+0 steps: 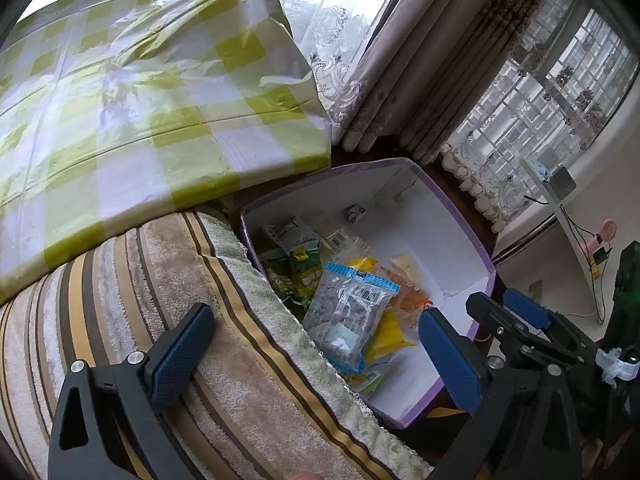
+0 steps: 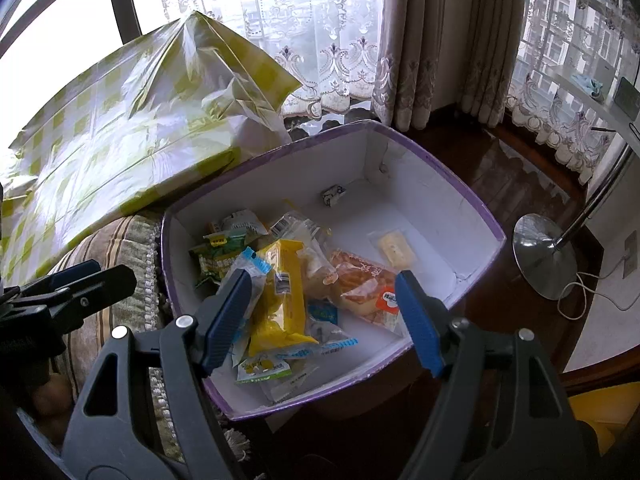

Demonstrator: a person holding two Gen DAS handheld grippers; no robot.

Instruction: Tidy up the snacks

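Observation:
A purple-rimmed box with a white inside stands on the floor beside a striped cushion. Several snack packs lie in it: a clear blue-topped bag of seeds, green packets, a yellow pack, an orange bread pack, a pale yellow piece and a small white candy. My left gripper hangs open over the box's near left side, holding nothing. My right gripper is open above the packs, apart from them. Each gripper shows at the edge of the other's view.
A striped cushion presses against the box's left wall. A bundle wrapped in green-and-white checked plastic rests on it. Curtains hang behind. A chrome lamp base and a white cable are on the dark wood floor to the right.

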